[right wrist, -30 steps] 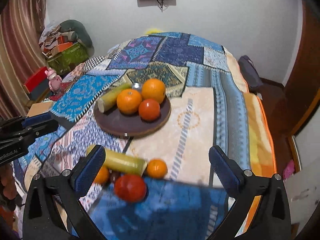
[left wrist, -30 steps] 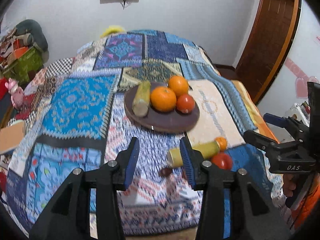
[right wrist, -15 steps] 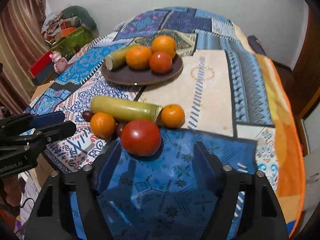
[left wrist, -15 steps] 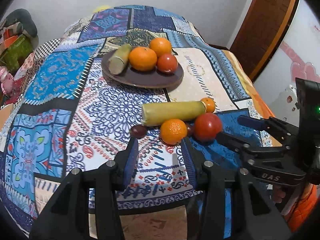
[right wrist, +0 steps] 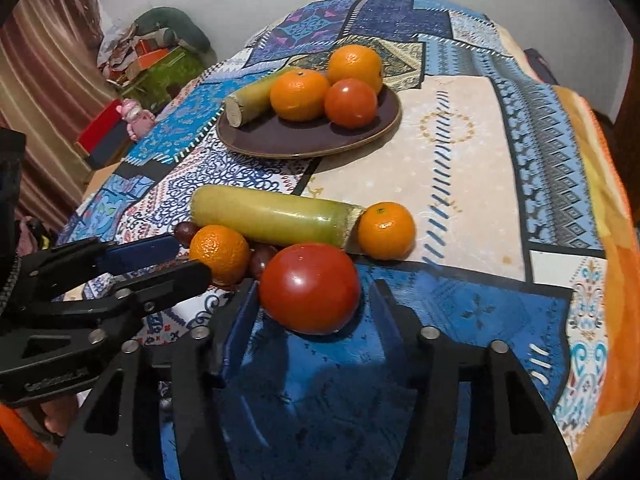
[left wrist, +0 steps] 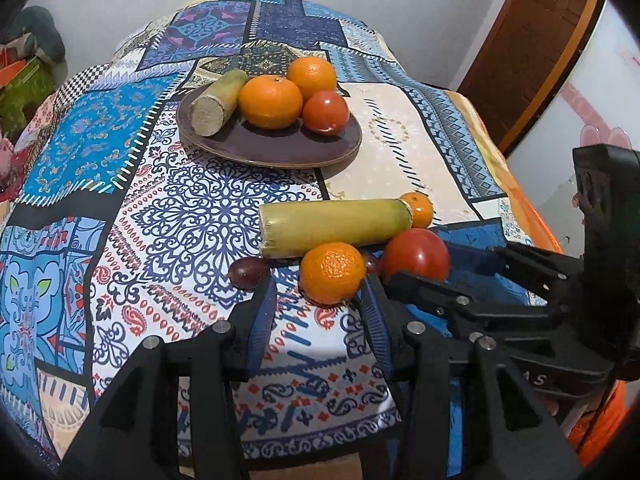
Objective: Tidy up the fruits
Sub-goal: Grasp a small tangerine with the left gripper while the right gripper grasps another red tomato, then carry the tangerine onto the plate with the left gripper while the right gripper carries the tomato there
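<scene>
A dark plate holds a cut green stalk, two oranges and a tomato. Nearer lie a long green stalk, an orange, a small orange, a big tomato and dark plums. My left gripper is open and empty, its fingertips either side of the near orange. My right gripper is open and empty, its fingertips flanking the big tomato.
The fruit lies on a patchwork cloth over a table whose front edge is just below the grippers. A wooden door stands at the right. Boxes and a pink toy sit at the left.
Both grippers have moved forward and down toward the loose fruit. The left one now brackets the orange. The right one, narrowed from wide open, brackets the tomato.
</scene>
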Demonstrator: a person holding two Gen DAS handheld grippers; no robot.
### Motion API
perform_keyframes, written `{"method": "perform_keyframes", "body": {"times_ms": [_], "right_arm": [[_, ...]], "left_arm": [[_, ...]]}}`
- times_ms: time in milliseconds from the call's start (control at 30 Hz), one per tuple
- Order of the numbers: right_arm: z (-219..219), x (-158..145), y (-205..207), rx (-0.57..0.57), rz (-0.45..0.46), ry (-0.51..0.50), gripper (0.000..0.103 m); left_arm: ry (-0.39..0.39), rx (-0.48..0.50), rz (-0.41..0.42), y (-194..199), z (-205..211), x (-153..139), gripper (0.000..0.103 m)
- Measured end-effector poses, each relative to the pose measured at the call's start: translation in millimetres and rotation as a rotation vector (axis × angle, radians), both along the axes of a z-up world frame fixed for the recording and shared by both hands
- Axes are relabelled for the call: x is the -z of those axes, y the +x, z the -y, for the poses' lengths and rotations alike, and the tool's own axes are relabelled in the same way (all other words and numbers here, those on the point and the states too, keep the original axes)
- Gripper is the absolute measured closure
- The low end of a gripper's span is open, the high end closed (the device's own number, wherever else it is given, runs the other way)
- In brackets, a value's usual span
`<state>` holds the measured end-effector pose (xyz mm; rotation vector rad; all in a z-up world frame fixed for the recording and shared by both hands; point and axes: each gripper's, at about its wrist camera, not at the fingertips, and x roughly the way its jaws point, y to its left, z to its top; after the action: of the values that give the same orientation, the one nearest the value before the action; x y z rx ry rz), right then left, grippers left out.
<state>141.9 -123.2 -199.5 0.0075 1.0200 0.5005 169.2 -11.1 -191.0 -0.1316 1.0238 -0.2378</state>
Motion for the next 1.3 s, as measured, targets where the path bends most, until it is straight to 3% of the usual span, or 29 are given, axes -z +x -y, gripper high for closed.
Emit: {"method": "perform_keyframes", "body": {"times_ms": [533,867,1300], "right_arm": [[28,-9,-1,0.073,0.015,-0.013,0.055],[30,-28,7,0.084,0.071,-0.009,0.055],[1,-42,40,0.054,0.124,-0.033,0.055]], "left_arm": [[-0.003,0.002,0.005,12,12,6,0.066],[-0.009,-0.042,0.078,5,-11,-24,0.066],[0.005,-0.093,0.142,34,-38,-49,0.066]]}}
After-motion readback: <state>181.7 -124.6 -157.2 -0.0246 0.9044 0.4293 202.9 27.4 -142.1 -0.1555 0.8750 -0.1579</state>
